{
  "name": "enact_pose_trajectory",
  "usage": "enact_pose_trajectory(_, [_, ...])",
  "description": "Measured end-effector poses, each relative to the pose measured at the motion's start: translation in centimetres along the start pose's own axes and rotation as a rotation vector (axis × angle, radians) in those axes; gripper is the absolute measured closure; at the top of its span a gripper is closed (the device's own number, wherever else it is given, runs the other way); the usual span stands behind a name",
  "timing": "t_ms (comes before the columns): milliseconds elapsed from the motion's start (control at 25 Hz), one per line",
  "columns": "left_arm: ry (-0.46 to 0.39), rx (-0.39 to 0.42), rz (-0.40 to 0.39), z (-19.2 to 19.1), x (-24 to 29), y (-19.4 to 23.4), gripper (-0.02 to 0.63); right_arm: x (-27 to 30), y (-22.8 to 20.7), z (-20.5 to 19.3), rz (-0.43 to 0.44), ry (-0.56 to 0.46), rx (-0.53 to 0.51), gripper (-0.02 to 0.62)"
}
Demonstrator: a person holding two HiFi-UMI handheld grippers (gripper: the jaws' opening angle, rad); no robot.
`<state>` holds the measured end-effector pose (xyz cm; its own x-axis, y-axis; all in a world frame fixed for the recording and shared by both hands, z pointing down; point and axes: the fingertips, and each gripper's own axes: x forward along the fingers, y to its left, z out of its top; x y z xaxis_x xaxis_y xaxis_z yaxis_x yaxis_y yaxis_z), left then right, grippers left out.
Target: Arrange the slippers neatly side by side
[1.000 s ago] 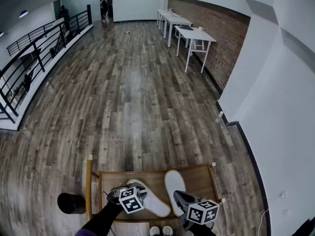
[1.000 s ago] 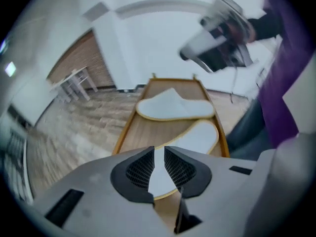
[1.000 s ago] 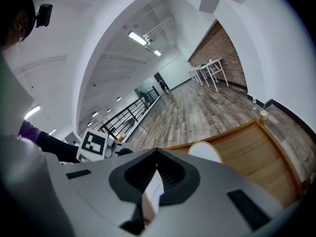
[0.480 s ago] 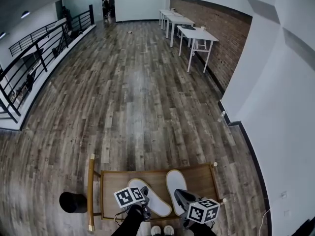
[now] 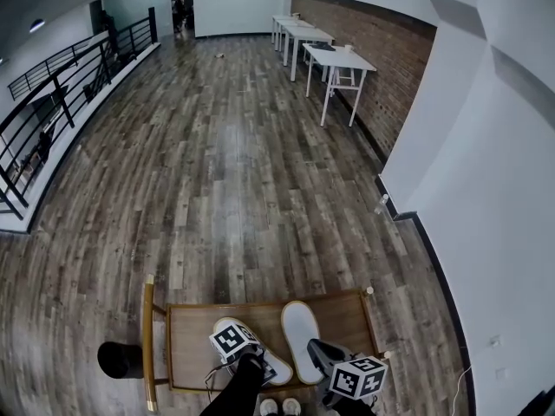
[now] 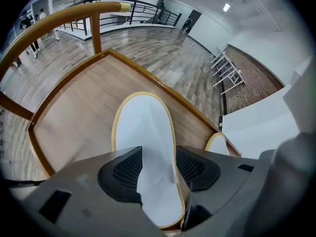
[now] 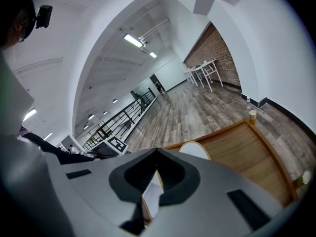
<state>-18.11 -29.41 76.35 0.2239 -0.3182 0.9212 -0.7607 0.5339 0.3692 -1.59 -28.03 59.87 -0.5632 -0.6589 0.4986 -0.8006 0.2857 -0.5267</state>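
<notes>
We find no readable text, number, brand or sign in any view. Only printed marks are black-and-white square patterns on left marker cube [image 5: 232,340] and right marker cube [image 5: 357,377]. These are coded squares, not characters. Left marker cube also shows in right gripper view [image 7: 117,143], same kind of pattern.

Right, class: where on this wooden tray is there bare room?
Between the left slipper and the tray's left rim, and between the right slipper and right rim. Crowded: near middle, at the left gripper and right gripper.
</notes>
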Motion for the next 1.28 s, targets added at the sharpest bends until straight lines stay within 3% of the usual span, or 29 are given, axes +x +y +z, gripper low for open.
enact_pose_trajectory(240, [0.026, 0.066, 0.049, -0.1, -0.1, 0.6, 0.425, -0.6, -0.7, 0.3, -0.016, -0.009, 0.004, 0.598])
enact_pose_trajectory(280, [0.019, 0.077, 0.055, 0.1, 0.1, 0.7, 0.47, -0.6, -0.7, 0.3, -0.016, -0.009, 0.004, 0.598])
enact_pose_trajectory(320, [0.014, 0.096, 0.06, 0.2, 0.4, 1.0, 0.558, -0.5, -0.7, 0.4, -0.015, -0.01, 0.004, 0.598])
enact_pose_trajectory(360, [0.017, 0.122, 0.063, 0.2, 0.7, 1.2, 0.589, -0.4, -0.6, 0.5, -0.012, -0.01, 0.003, 0.598])
enact_pose_trajectory(560, [0.044, 0.205, 0.046, -0.2, -0.3, 1.1, 0.595, 0.1, 0.0, 0.6, 0.005, -0.009, -0.006, 0.598])
enact_pose_trajectory(880, [0.083, 0.559, -0.052, 0.7, -1.6, -1.3, 0.595, 0.6, 0.7, 0.5, 0.022, -0.006, -0.009, 0.598])
enact_pose_trajectory(1040, [0.144, 0.672, -0.131, 0.1, -1.8, -3.3, 0.597, 0.4, 0.7, 0.5, 0.021, -0.007, -0.007, 0.598])
enact_pose_trajectory(1280, [0.237, 0.863, -0.161, -1.0, -1.1, -5.5, 0.597, 0.0, 0.5, 0.3, 0.013, -0.008, -0.007, 0.598])
